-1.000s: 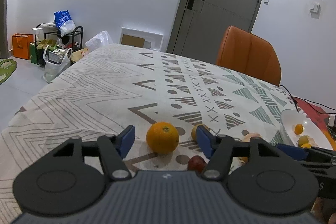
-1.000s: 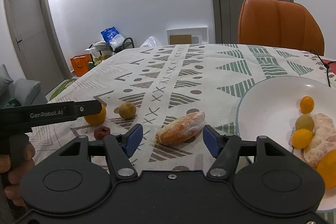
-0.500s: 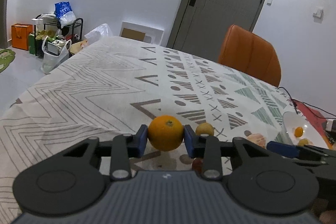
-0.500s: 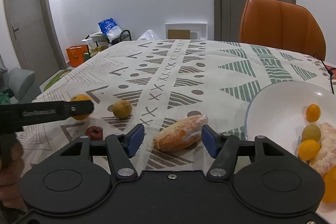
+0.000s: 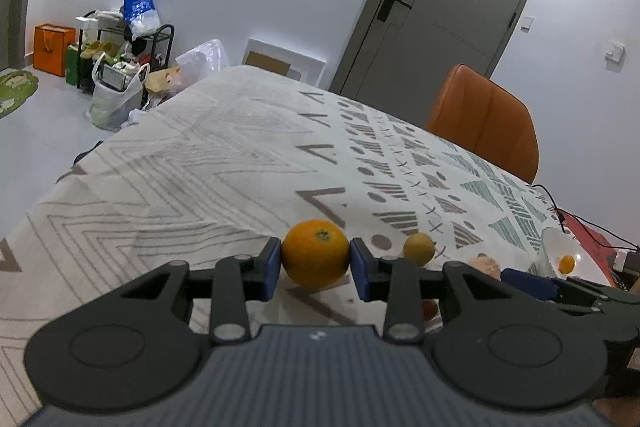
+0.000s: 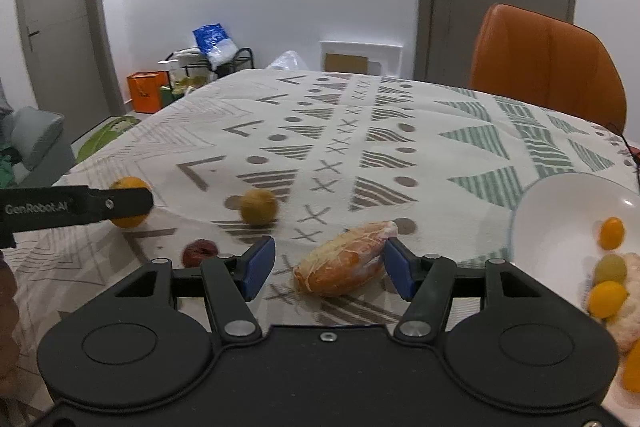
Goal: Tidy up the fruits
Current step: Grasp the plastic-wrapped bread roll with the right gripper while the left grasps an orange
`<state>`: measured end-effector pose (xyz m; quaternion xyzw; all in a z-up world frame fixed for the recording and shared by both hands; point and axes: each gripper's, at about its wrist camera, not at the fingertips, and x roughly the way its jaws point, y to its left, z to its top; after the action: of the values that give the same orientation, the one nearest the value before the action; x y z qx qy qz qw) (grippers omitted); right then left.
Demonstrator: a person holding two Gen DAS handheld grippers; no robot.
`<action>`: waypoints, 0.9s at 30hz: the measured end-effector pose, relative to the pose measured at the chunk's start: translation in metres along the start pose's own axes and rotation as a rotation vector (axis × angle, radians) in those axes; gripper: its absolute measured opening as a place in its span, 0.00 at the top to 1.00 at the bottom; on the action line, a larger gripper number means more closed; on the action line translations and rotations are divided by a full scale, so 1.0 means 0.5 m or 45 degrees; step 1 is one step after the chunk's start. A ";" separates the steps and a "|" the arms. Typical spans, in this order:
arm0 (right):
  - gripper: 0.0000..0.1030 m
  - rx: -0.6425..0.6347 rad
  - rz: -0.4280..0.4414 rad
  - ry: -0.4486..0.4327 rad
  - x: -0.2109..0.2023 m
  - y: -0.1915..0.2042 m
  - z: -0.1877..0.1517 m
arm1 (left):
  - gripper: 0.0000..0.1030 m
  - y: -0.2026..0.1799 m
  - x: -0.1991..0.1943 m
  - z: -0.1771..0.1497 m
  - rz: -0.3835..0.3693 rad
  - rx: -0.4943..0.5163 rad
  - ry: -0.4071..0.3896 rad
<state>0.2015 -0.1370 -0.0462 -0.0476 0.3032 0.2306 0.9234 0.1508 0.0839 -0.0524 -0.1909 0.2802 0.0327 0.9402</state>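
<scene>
Slippage worries us: our left hand-held gripper (image 5: 316, 264) pinches the round orange fruit (image 5: 315, 253) by its curved sides above the patterned surface (image 5: 224, 163). Our right hand-held gripper (image 6: 329, 269) stands wide around the peeled orange segment (image 6: 347, 259); the white bowl (image 6: 560, 223) waits at three o'clock.

Table (image 6: 400, 115) under patterned cloth, grey chevrons left, green striped triangles right, fills mid-frame in right wrist view. Directly on cloth: peeled citrus piece (image 6: 346, 259) lower centre; small yellow-green fruit (image 6: 258, 207) left of centre; dark red fruit (image 6: 199, 251) lower left; white plate (image 6: 560, 199) at right edge. Orange (image 5: 316, 253) at lower centre of left wrist view; contact with cloth unclear.
</scene>
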 end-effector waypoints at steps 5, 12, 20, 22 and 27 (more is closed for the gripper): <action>0.42 -0.019 -0.034 0.020 0.008 0.014 0.001 | 0.66 0.015 -0.014 0.002 0.009 -0.018 -0.017; 0.39 -0.010 -0.052 0.041 0.024 0.015 -0.006 | 0.66 0.018 -0.022 -0.001 0.020 -0.016 -0.016; 0.68 -0.041 -0.018 0.016 0.019 0.021 -0.005 | 0.66 0.011 -0.044 0.003 0.023 -0.001 -0.041; 0.68 -0.024 -0.011 0.006 0.010 0.016 -0.007 | 0.66 0.005 -0.047 0.004 0.023 0.006 -0.045; 0.69 0.001 -0.002 -0.043 -0.019 0.003 -0.004 | 0.66 -0.015 -0.051 0.004 0.013 0.026 -0.049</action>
<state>0.1930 -0.1400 -0.0422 -0.0435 0.2875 0.2305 0.9286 0.1316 0.0791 -0.0346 -0.1790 0.2632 0.0383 0.9472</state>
